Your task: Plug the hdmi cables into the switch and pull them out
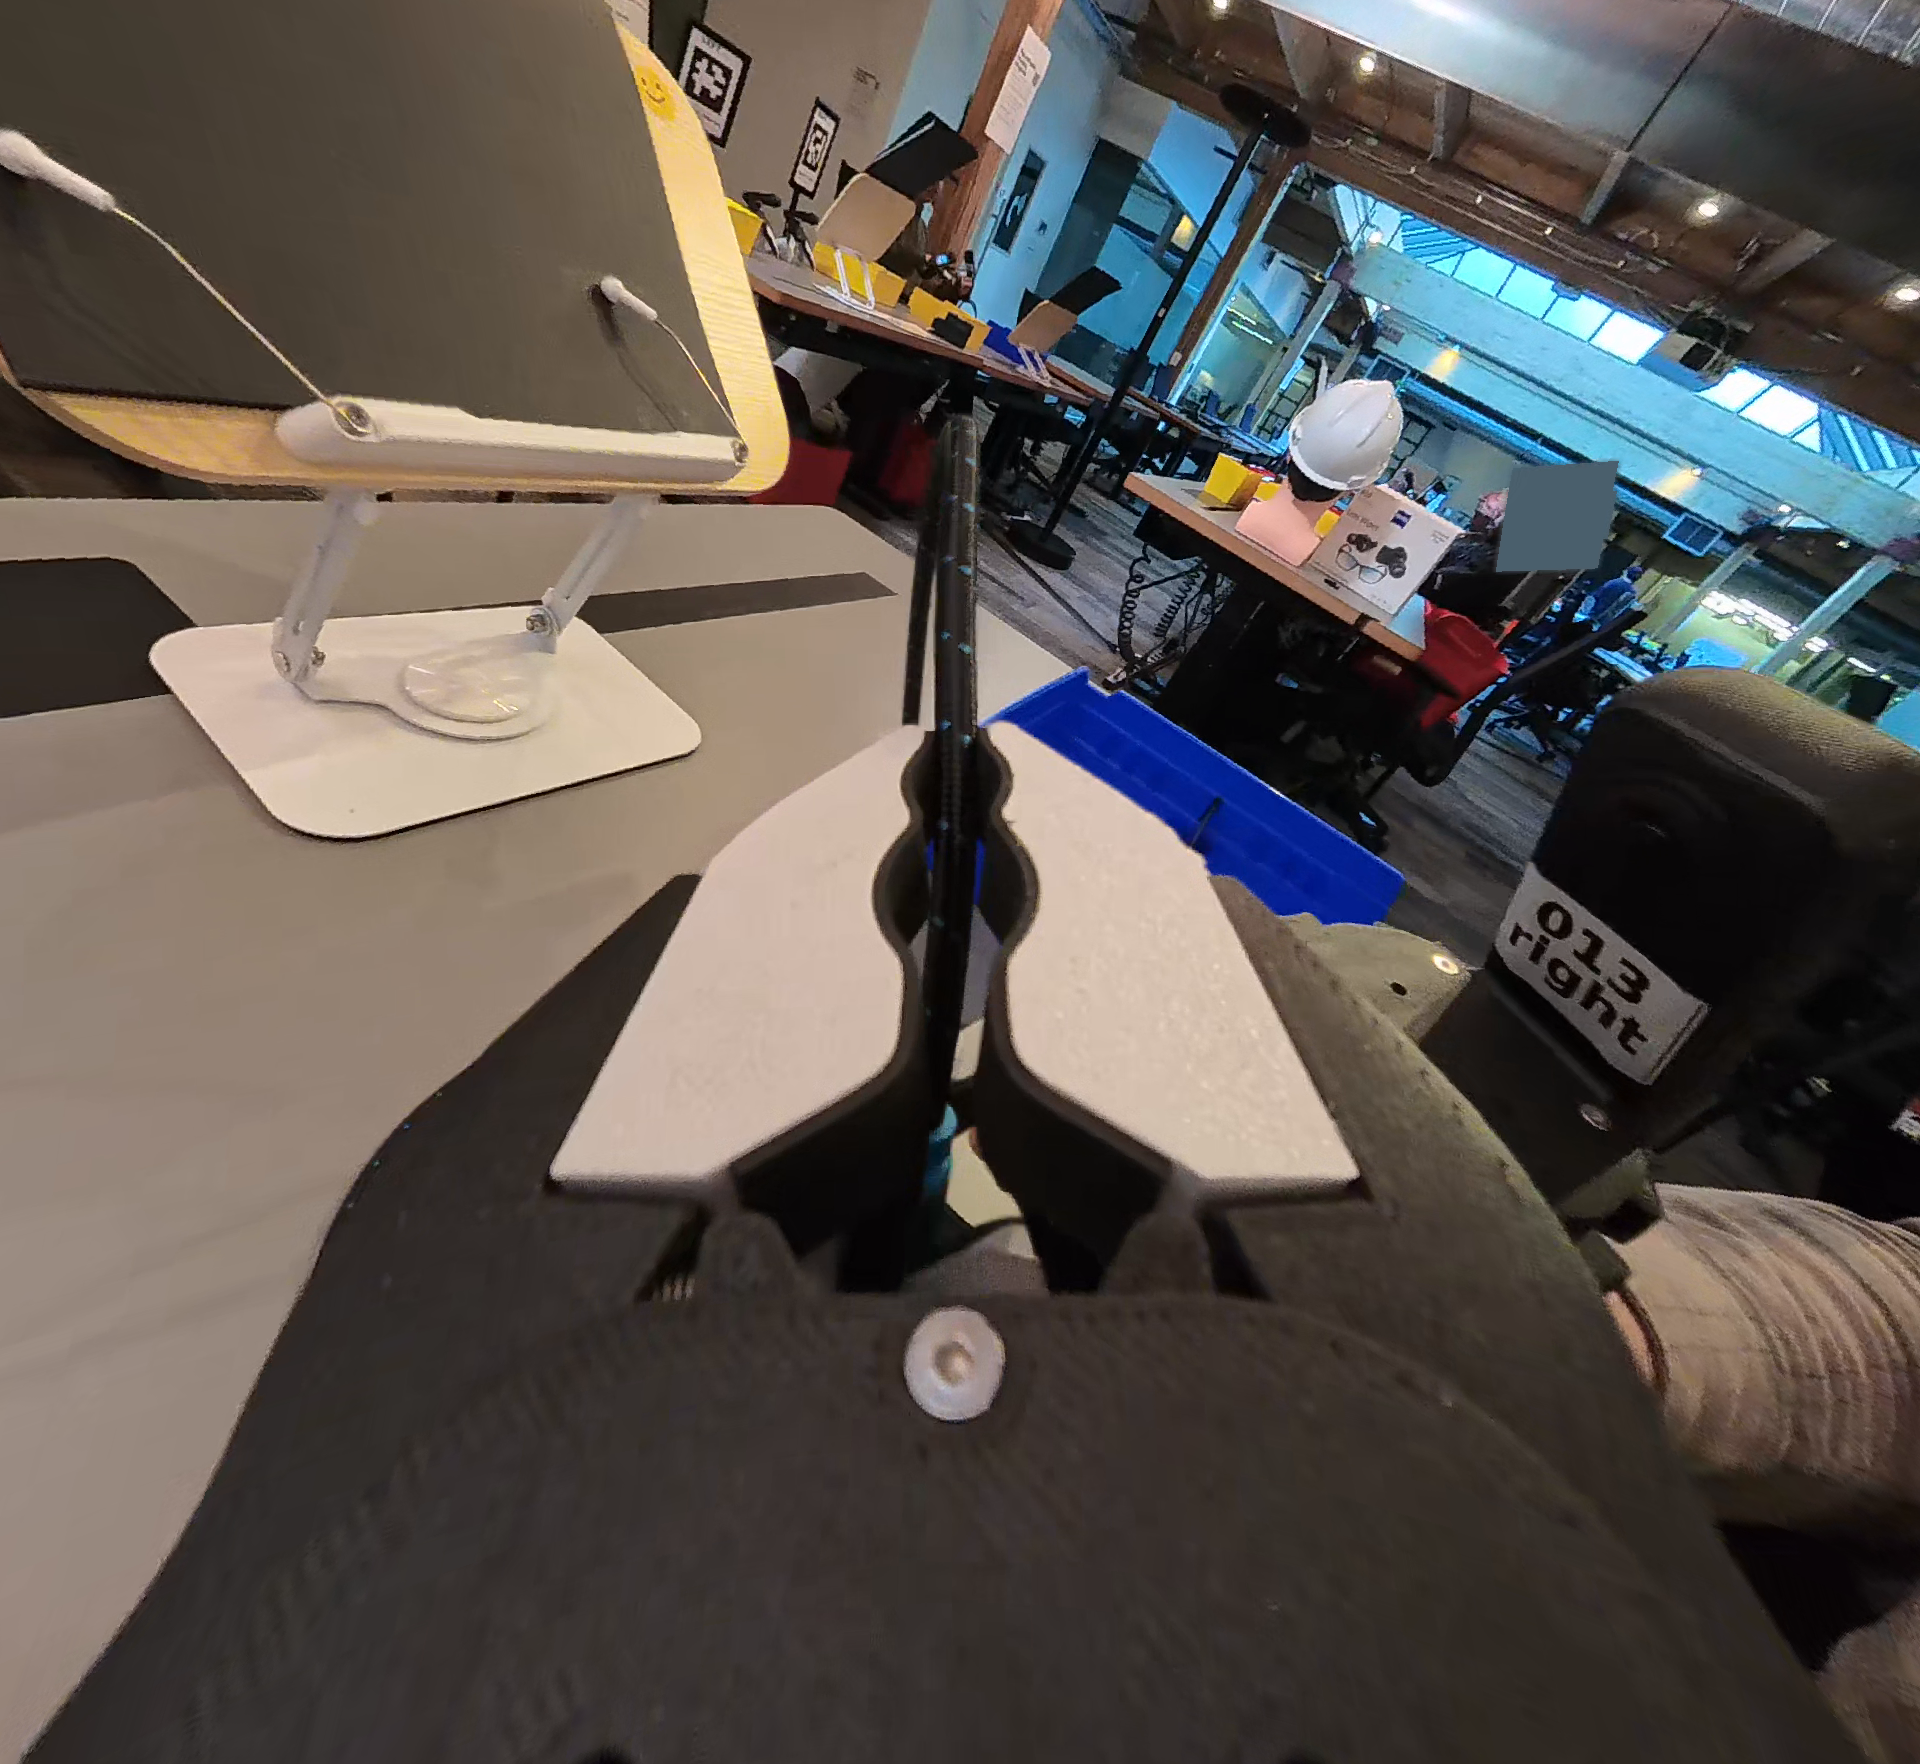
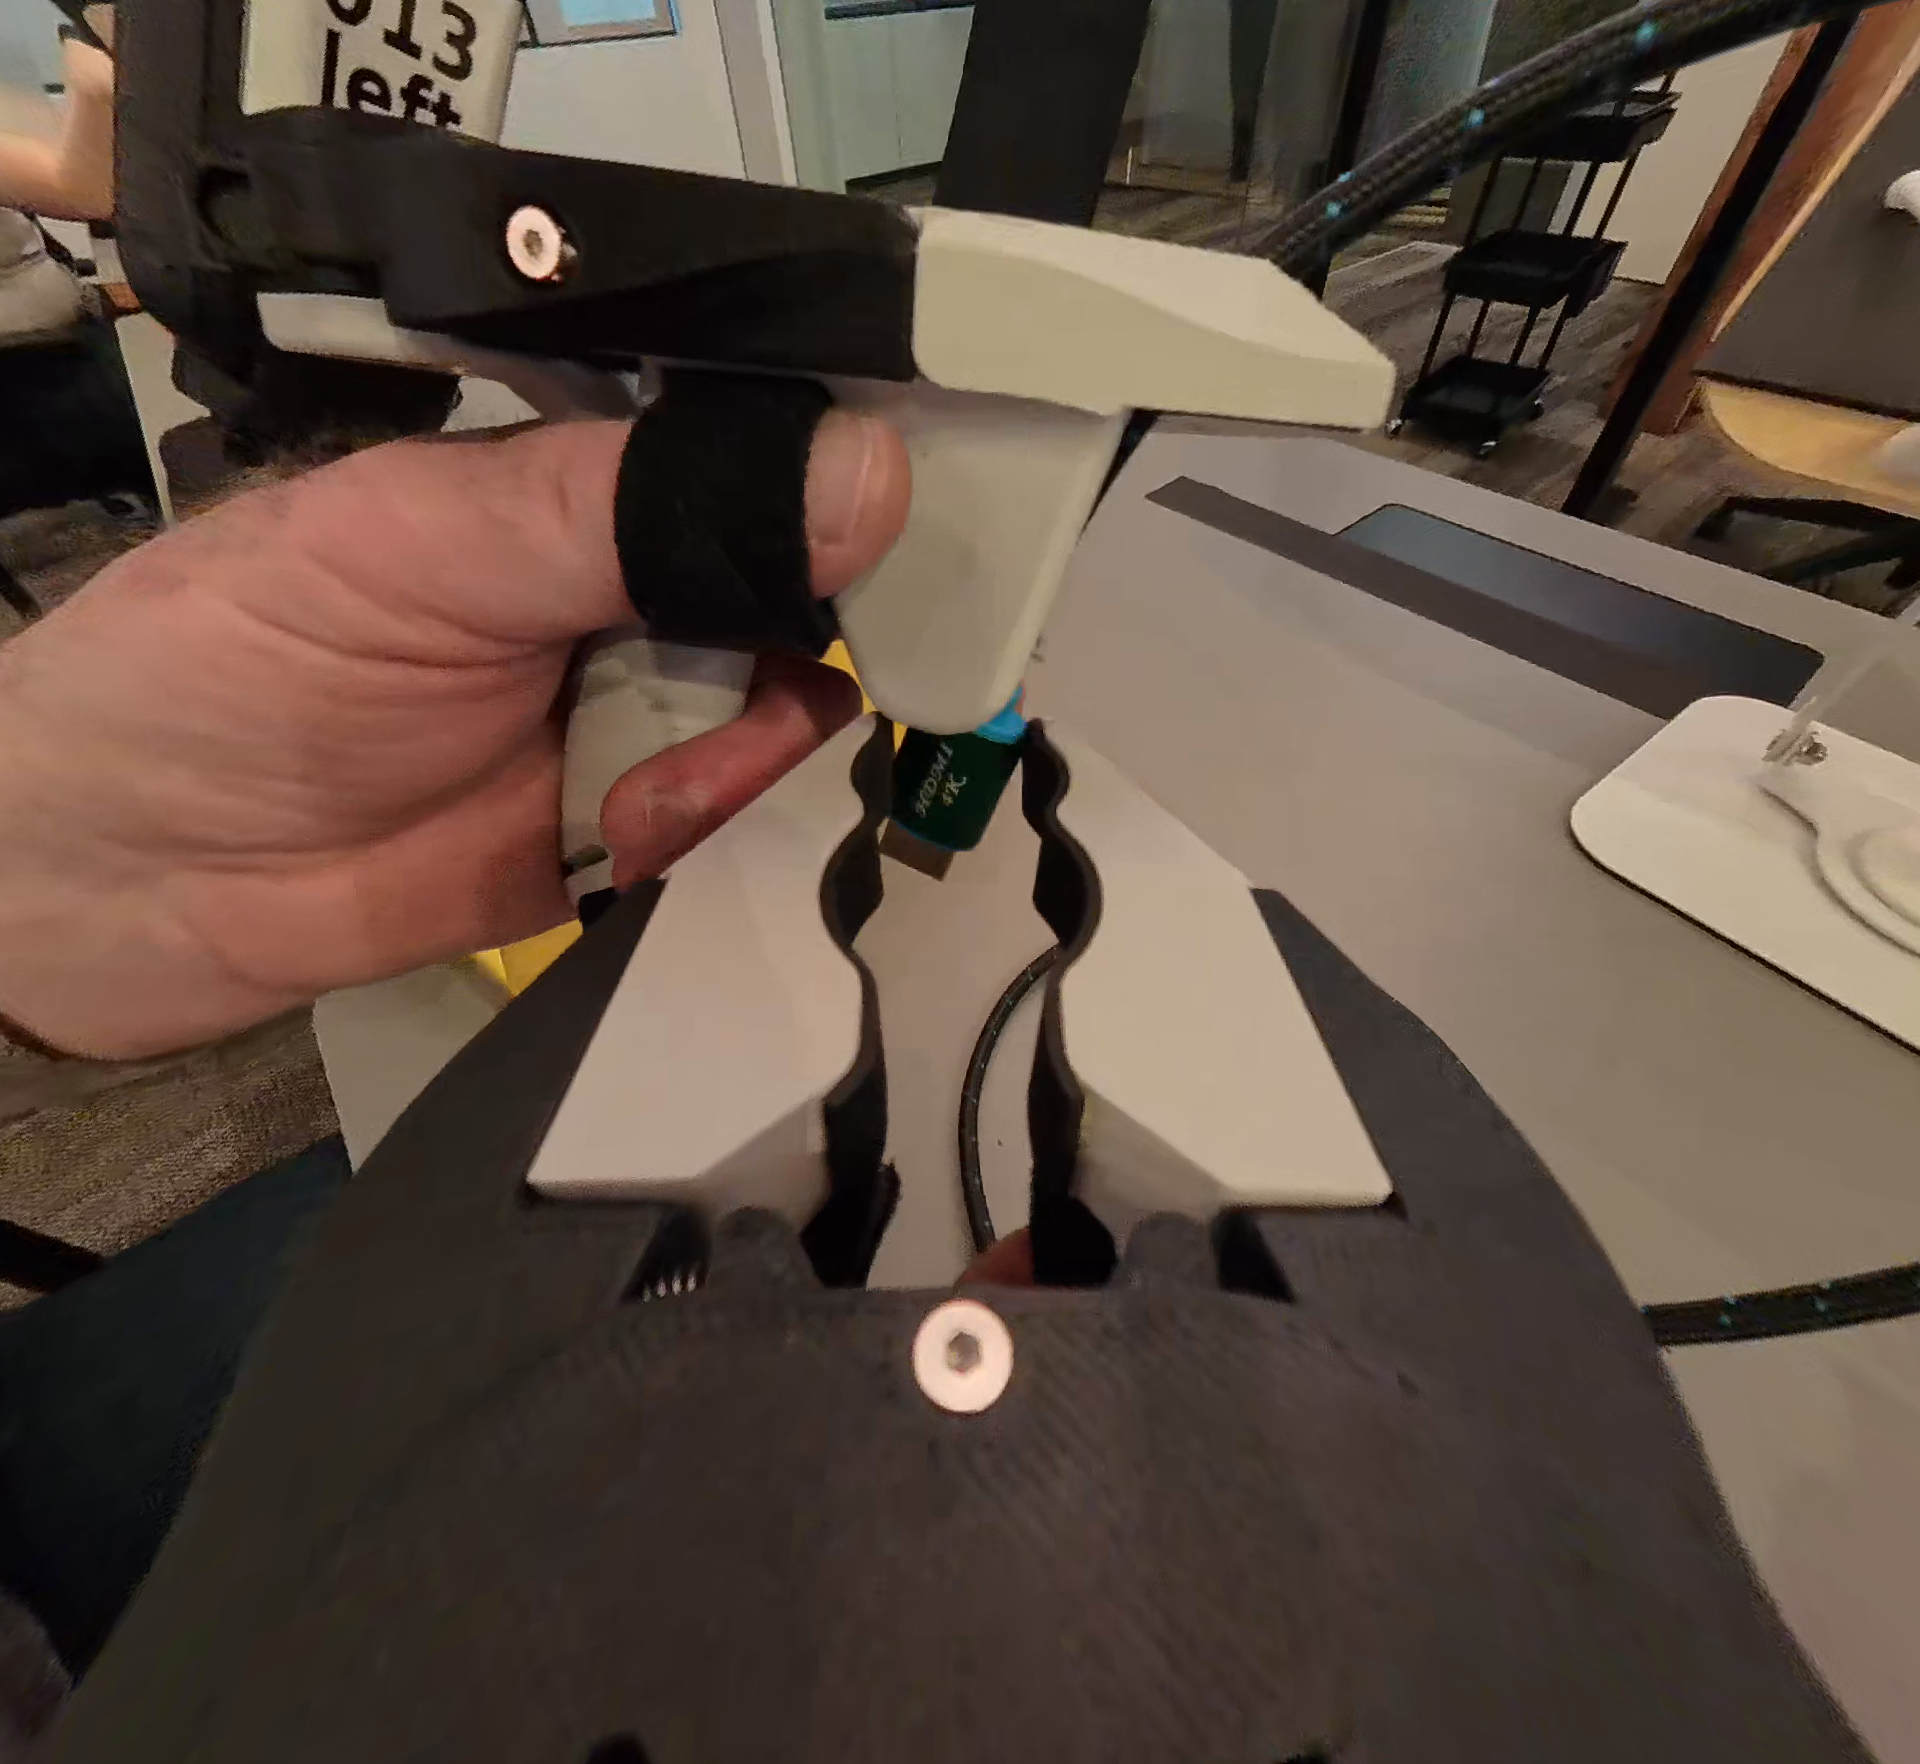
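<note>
The left hand-held gripper [image 1: 954,841] is closed on a black braided HDMI cable [image 1: 951,592], which runs up out of its white fingertips [image 1: 821,893] and away over the far edge of the grey surface [image 1: 208,987]. In the right wrist view the same left hand-held gripper [image 2: 966,665] hangs above the surface with the cable's green plug [image 2: 940,795] sticking down from its fingers, metal end bare and plugged into nothing. The right hand-held gripper [image 2: 956,841] sits just below that plug, its jaws spread apart on either side of it and not touching. A person's hand [image 2: 343,706] holds the left tool's handle just left of the plug. A thin black cable [image 2: 982,1091] curves on the surface beneath the plug. Well right of the plug stands a white book stand [image 1: 426,706]; a blue bin [image 1: 1195,800] lies beyond the surface edge. The switch is not visible.
</note>
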The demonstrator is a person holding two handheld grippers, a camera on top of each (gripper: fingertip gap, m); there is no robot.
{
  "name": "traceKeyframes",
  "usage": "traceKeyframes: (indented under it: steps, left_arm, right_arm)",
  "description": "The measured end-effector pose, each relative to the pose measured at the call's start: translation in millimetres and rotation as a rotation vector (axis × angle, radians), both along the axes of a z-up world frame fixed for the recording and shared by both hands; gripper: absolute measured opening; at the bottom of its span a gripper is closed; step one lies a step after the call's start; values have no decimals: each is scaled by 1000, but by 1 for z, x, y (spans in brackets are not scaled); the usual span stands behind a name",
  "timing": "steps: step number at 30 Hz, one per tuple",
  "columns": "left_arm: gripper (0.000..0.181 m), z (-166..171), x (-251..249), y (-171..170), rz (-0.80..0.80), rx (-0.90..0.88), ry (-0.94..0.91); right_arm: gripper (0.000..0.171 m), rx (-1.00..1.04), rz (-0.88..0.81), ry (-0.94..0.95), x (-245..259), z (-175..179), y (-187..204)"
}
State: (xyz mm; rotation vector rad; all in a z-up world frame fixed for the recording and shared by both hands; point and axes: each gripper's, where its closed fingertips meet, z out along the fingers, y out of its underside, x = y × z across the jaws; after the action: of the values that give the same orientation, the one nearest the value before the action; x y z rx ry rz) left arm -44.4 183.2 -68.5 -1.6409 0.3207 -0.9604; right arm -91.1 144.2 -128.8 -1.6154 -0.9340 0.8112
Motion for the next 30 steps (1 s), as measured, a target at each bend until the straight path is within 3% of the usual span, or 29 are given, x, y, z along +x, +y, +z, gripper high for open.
traceKeyframes:
  steps: [7, 16, 23, 30]
  left_arm:
    - [5, 5, -13, 3, 36, 43, 49]
    - [4, -29, 3, -11, -269, -52, 122]
    - [4, -47, 11, -3, -207, -215, -68]
    - [3, -49, -3, 6, -145, -261, -163]
  right_arm:
    - [16, 18, 118, -60, 15, 5, 6]
    - [10, -83, 406, -200, 60, -3, 3]
    - [12, 70, 310, -332, 77, -18, 28]
    - [29, 447, 130, -598, 74, -37, 51]
